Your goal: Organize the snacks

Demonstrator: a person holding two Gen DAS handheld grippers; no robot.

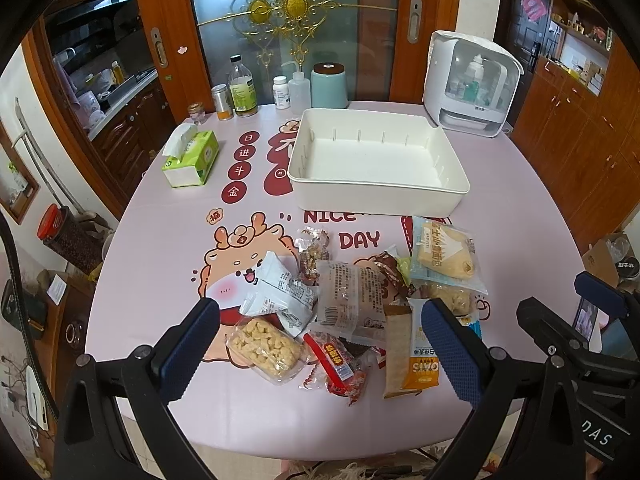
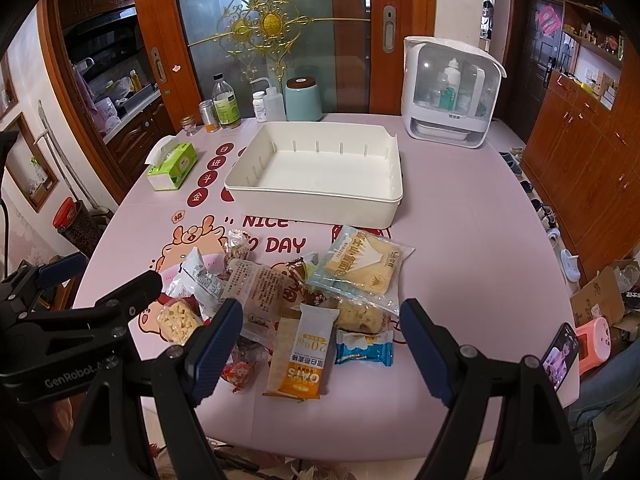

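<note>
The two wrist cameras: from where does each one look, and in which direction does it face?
Left wrist: sits behind the open left gripper, faces across the table toward the white bin; the right gripper shows at the right edge.
Right wrist: sits behind the open right gripper, same direction; the left gripper and a thumb show at left.
Shared: the snack pile, the bin, the green tissue box.

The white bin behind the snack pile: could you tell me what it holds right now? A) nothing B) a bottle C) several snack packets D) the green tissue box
A: the white bin shows only its bare floor and ribbed walls, while the snack packets all lie on the table in front of it.
</note>
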